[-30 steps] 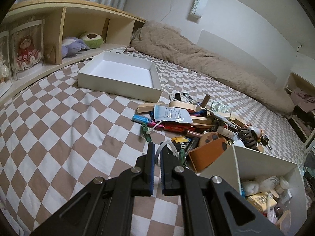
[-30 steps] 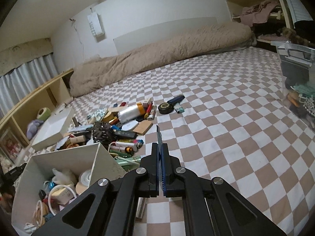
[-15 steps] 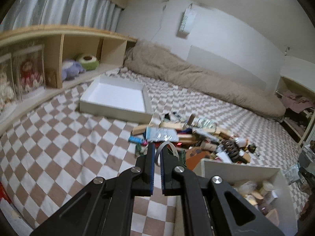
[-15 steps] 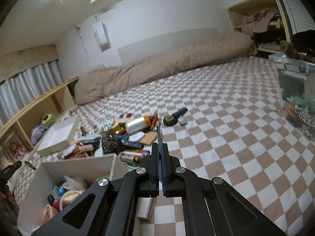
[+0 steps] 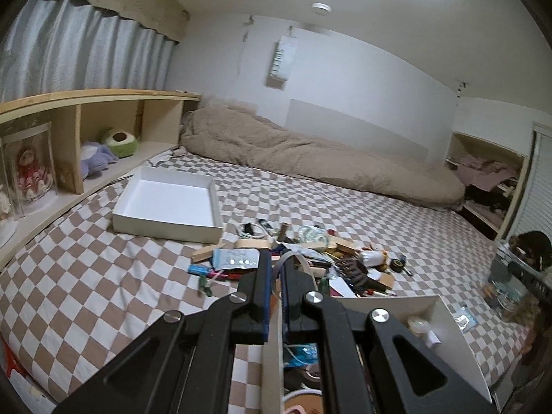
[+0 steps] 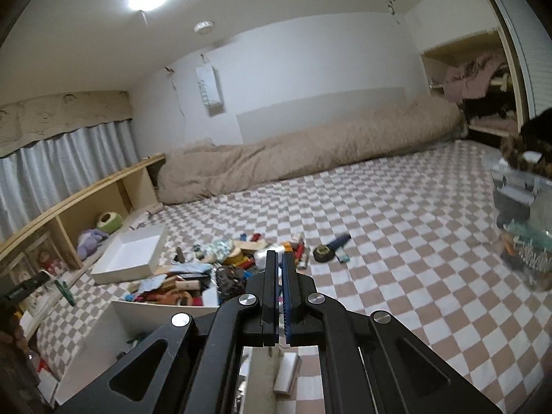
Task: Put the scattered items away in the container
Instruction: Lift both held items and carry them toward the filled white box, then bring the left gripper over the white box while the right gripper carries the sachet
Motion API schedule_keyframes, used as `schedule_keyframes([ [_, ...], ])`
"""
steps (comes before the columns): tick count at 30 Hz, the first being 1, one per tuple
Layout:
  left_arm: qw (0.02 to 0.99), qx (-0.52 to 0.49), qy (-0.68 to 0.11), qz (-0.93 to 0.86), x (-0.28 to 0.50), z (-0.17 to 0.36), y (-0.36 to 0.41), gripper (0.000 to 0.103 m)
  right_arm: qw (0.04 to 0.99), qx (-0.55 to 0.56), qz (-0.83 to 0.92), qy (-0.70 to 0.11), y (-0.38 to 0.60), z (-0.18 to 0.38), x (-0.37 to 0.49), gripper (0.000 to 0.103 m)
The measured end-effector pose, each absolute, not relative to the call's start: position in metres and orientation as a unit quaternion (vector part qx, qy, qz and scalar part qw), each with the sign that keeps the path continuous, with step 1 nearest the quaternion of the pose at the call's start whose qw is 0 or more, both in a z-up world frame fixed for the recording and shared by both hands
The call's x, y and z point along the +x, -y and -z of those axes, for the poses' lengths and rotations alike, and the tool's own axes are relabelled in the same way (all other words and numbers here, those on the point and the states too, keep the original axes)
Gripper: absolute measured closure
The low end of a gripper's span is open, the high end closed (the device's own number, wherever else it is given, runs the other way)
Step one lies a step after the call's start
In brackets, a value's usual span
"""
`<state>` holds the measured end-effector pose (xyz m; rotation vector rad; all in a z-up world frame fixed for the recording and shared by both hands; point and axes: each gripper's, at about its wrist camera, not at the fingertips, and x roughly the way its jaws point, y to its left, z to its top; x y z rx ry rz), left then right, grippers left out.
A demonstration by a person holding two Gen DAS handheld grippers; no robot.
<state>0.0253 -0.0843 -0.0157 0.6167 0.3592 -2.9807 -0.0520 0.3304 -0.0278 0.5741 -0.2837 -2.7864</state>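
Left wrist view: the left tongs, jaws closed with nothing between them, hang above the near wall of the white open box container, which already holds small objects. Beyond it, the heap of scattered small items lies on the brown-and-white checked bed cover, near a shallow white cardboard tray. Right wrist view: the right tongs, likewise closed and empty, point over the same heap.

Both the left gripper and right gripper pointed slightly downward, jaws closed, holding nothing.
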Motion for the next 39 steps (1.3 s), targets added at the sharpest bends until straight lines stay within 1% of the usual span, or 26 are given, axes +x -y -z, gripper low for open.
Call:
schedule_keyframes([
  [5, 0.009, 0.213, -0.11, 0.971, 0.027, 0.018, 0.066, 0.098, 0.138, 0.212, 0.963, 0.092, -0.33, 0.029, -0.05, 0.099],
  [8, 0.0, 0.222, -0.108, 0.969, 0.027, 0.021, 0.059, 0.098, 0.136, 0.244, 0.952, 0.125, -0.34, 0.045, -0.058, 0.099],
  [12, -0.004, 0.23, -0.107, 0.967, 0.029, 0.025, 0.054, 0.098, 0.107, 0.302, 0.929, 0.187, -0.361, 0.079, -0.075, 0.099],
  [18, -0.013, 0.242, -0.107, 0.964, 0.032, 0.031, 0.048, 0.097, 0.08, 0.363, 0.863, 0.341, -0.407, 0.147, -0.087, 0.099],
  [21, -0.016, 0.249, -0.104, 0.963, 0.032, 0.035, 0.045, 0.098, 0.072, 0.384, 0.837, 0.383, -0.417, 0.17, -0.087, 0.099],
  [25, -0.016, 0.259, -0.101, 0.96, 0.031, 0.041, 0.042, 0.097, 0.059, 0.403, 0.817, 0.409, -0.422, 0.188, -0.087, 0.099],
  [31, -0.006, 0.277, -0.094, 0.956, 0.029, 0.053, 0.04, 0.097, 0.027, 0.422, 0.808, 0.41, -0.423, 0.204, -0.086, 0.098],
  [32, -0.005, 0.28, -0.094, 0.956, 0.028, 0.055, 0.04, 0.097, 0.024, 0.424, 0.807, 0.411, -0.424, 0.206, -0.086, 0.088],
  [33, -0.005, 0.282, -0.094, 0.955, 0.028, 0.057, 0.04, 0.097, 0.024, 0.427, 0.803, 0.416, -0.424, 0.209, -0.085, 0.077],
  [34, -0.005, 0.285, -0.095, 0.954, 0.027, 0.059, 0.04, 0.097, 0.027, 0.428, 0.799, 0.421, -0.424, 0.211, -0.085, 0.035],
  [35, -0.005, 0.287, -0.094, 0.953, 0.027, 0.061, 0.039, 0.097, 0.038, 0.422, 0.796, 0.431, -0.424, 0.211, -0.084, 0.01],
  [36, -0.005, 0.289, -0.094, 0.953, 0.027, 0.062, 0.039, 0.097, 0.047, 0.415, 0.796, 0.438, -0.424, 0.21, -0.082, 0.008],
  [39, -0.008, 0.294, -0.094, 0.951, 0.025, 0.065, 0.038, 0.097, 0.039, 0.418, 0.798, 0.432, -0.422, 0.206, -0.085, 0.008],
])
